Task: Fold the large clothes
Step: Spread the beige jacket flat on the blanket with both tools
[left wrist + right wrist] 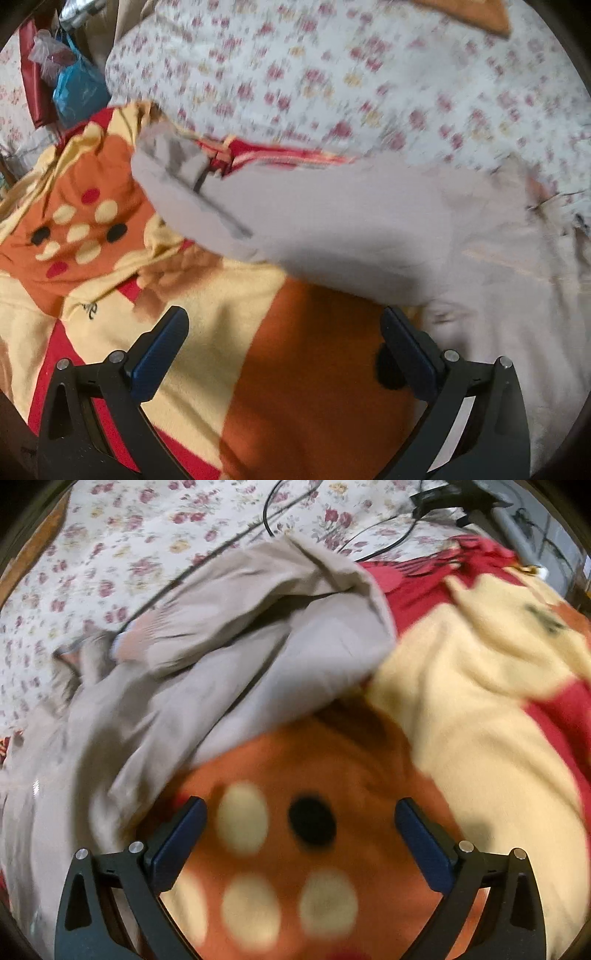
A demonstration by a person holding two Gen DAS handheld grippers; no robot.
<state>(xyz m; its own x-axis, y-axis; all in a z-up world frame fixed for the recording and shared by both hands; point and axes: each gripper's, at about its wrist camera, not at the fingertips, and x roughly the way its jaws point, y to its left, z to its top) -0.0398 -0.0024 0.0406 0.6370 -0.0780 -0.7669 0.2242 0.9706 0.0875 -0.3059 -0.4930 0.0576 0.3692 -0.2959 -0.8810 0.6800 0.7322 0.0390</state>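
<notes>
A large beige-grey garment (pixel 369 221) lies crumpled on the bed, partly over an orange, yellow and red blanket (pixel 240 332). My left gripper (pixel 284 332) is open and empty, above the blanket just short of the garment's near edge. In the right wrist view the garment (pixel 221 646) lies bunched to the upper left, with a ribbed cuff showing. My right gripper (pixel 301 823) is open and empty, close over the blanket's (pixel 461 701) orange patch with cream and black dots. Both views are blurred.
A floral bedsheet (pixel 369 74) covers the bed behind the garment; it also shows in the right wrist view (pixel 110 554). Black cables (pixel 280 520) run across it. A blue plastic bag (pixel 77 88) and red items lie at the far left.
</notes>
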